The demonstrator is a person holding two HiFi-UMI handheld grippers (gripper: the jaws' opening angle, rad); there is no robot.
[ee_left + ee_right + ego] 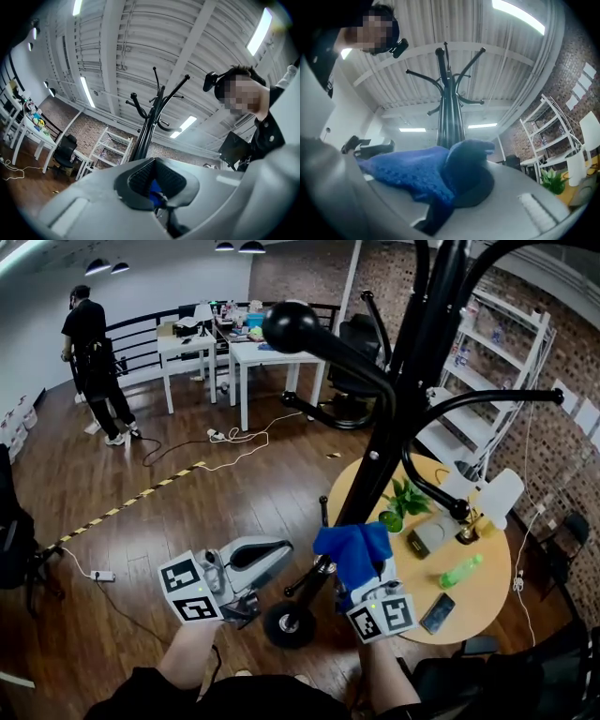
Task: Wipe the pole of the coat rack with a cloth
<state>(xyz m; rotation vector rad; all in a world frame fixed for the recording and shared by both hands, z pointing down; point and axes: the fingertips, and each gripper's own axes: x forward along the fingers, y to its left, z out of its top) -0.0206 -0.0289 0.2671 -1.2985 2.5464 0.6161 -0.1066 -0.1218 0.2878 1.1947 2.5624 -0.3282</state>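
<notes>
the right tool grips a blue cloth bunched over its jaws, low against the coat rack pole. the left tool is closed on nothing beside it. wiping looks barely begun; next, press and slide upward.

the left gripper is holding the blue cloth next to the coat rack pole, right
Not quite. The right gripper, not the left gripper, holds the blue cloth next to the coat rack pole. The right gripper view shows the cloth clamped in its jaws.
</notes>
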